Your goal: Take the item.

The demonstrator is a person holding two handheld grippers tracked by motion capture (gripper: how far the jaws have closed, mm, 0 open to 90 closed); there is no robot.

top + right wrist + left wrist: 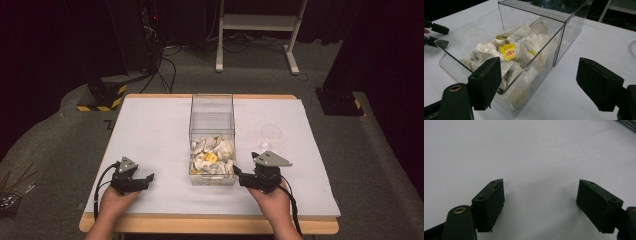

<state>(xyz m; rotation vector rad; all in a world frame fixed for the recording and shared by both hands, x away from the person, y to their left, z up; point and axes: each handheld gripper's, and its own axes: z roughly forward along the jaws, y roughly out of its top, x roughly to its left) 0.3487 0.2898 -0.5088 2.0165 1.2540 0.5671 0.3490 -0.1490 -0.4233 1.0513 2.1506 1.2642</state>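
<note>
In the high view a clear plastic box [212, 137] is seen at the centre of the frame on the white table [150, 135], with a heap of white tea bags [214, 156] piled in its lower half and its upper half left bare. The right gripper [243, 176] is held just at the lower right corner of the box, its jaws standing wide apart with nothing between them. The left gripper [145, 179] is kept low at the lower left of the frame, well apart from the box, jaws likewise spread and nothing held.

In the right gripper view the box [506, 47] fills the middle and left of the frame, and one bag with a yellow tag [507, 51] lies on top of the heap, near the centre. A clear cup [271, 133] stands at the right of the box in the high view.

The step in hand is judged to be a reach into the box for one tea bag. It would be done well if the right gripper were lifted over the near wall before being lowered, so the thin plastic is not knocked. A single bag on top should be singled out, and only its paper edge or tag pinched, since neighbouring bags and strings could be dragged along. The box may need steadying by the left gripper if it slides
</note>
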